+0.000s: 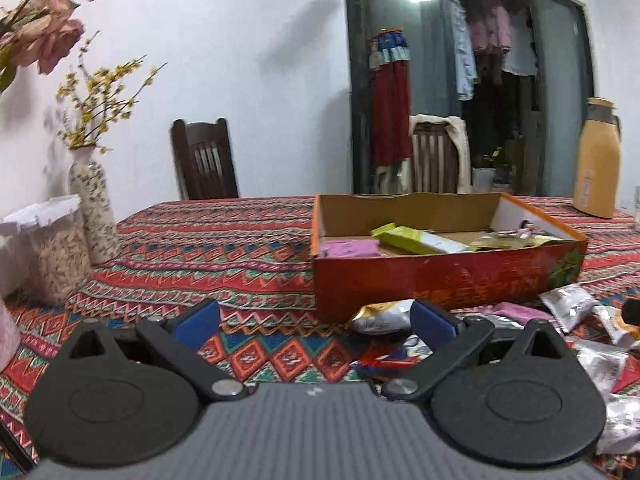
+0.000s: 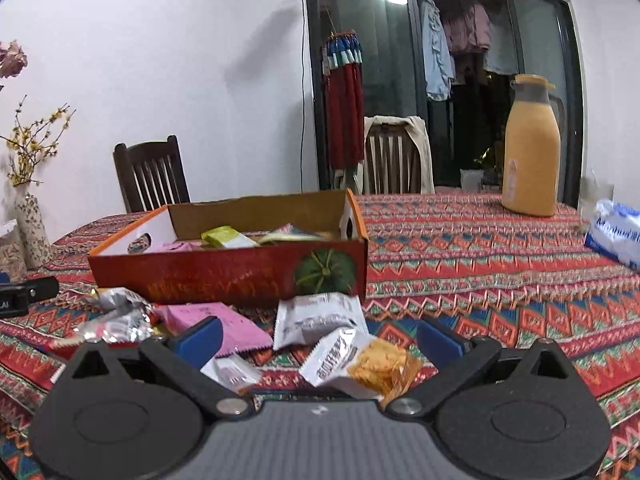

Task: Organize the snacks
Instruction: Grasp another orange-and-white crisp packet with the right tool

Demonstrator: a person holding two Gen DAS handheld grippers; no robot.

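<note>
Right gripper (image 2: 318, 334) jaws spread, empty; between and just ahead of them lie three packets: one white packet (image 2: 318, 318), one clear-windowed cracker packet (image 2: 362, 362), one small white packet (image 2: 232, 372), with one pink packet (image 2: 216, 320) beyond the left jaw. Left gripper (image 1: 316, 320) jaws spread, empty; bare tablecloth (image 1: 224, 248) between them, one silver-gold packet (image 1: 380, 316) at the right jaw tip. One orange box (image 1: 440, 276) stands beyond both jaw pairs, holding one green packet (image 1: 404, 236), one pink one (image 1: 350, 248) and others I cannot count.

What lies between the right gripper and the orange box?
In the right wrist view, loose snack packets: a white packet and a pink one lie between the right gripper and the orange box.
</note>
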